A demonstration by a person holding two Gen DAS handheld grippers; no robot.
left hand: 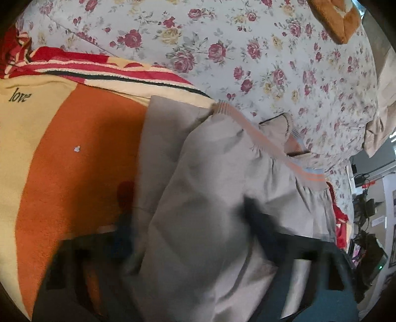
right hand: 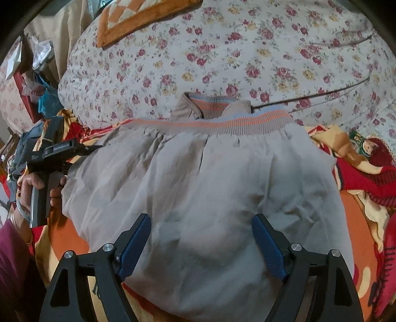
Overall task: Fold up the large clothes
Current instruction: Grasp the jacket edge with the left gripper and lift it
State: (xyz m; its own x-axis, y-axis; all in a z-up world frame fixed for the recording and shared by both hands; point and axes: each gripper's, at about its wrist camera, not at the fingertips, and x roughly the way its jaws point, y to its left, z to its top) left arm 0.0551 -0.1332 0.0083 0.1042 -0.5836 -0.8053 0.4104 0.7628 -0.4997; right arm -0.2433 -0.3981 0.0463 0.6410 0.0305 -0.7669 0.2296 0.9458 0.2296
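A large grey-beige jacket (right hand: pixel 198 178) with a ribbed hem striped orange and blue (right hand: pixel 217 123) lies spread on the bed. My right gripper (right hand: pixel 200 237) hovers over its near part, open, with nothing pinched between the blue pads. My left gripper (left hand: pixel 189 223) is blurred. Its fingers straddle a raised fold of the jacket (left hand: pixel 198 173), and I cannot tell whether the pads press on it. In the right wrist view the left gripper (right hand: pixel 61 153) is held by a hand (right hand: pixel 27 183) at the jacket's left edge.
Under the jacket lies an orange, cream and red blanket (left hand: pixel 74 148) with the word "love" on it. Beyond it stretches the floral bedsheet (right hand: pixel 222 62), with an orange cushion (right hand: pixel 128 19) at the far side. Clutter (left hand: pixel 366 210) stands off the bed's edge.
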